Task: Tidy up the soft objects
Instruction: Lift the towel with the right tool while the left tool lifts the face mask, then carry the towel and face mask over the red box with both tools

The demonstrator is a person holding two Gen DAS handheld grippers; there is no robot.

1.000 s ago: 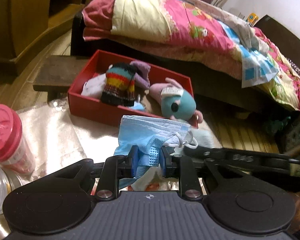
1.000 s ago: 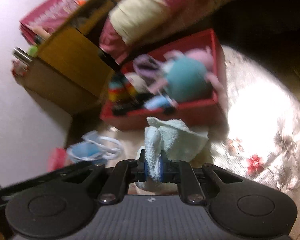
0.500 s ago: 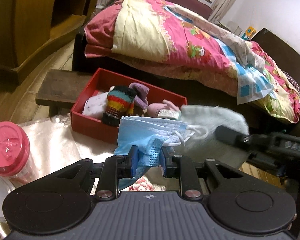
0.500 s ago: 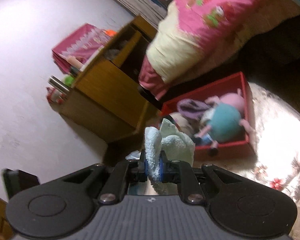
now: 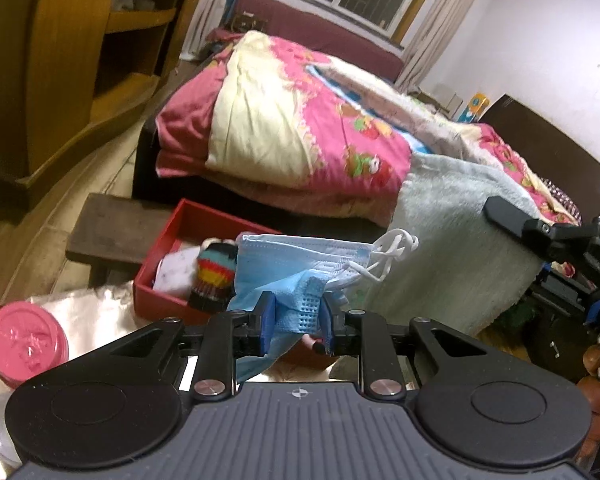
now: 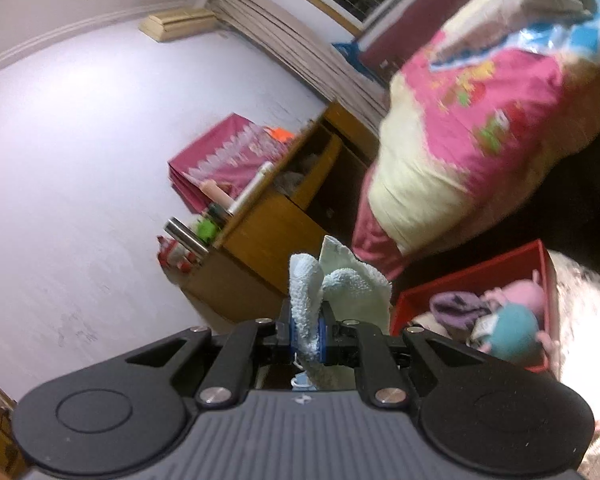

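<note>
My left gripper (image 5: 296, 322) is shut on a bunched blue face mask (image 5: 296, 270), whose white ear loops (image 5: 384, 256) dangle to the right. My right gripper (image 6: 306, 330) is shut on a pale green towel (image 6: 340, 284); in the left wrist view the same towel (image 5: 452, 232) hangs wide at the right, below the right gripper's black arm. The red box (image 5: 160, 292) sits low behind the mask, holding a striped knit piece (image 5: 214, 272) and white cloth. In the right wrist view the red box (image 6: 468, 280) holds a teal and pink plush toy (image 6: 514, 328) and a purple cloth (image 6: 456, 306).
A pink-lidded jar (image 5: 28, 344) stands at the lower left on the shiny floral table cover (image 5: 96, 304). A bed with a pink and cream quilt (image 5: 284, 128) lies behind the box. A wooden cabinet (image 5: 60, 72) fills the left; a dark wooden bench (image 5: 116, 232) sits beside the box.
Both grippers have risen with their cloths and tilted up, so the box has sunk lower in both views. The towel has swung up into the right side of the left wrist view.
</note>
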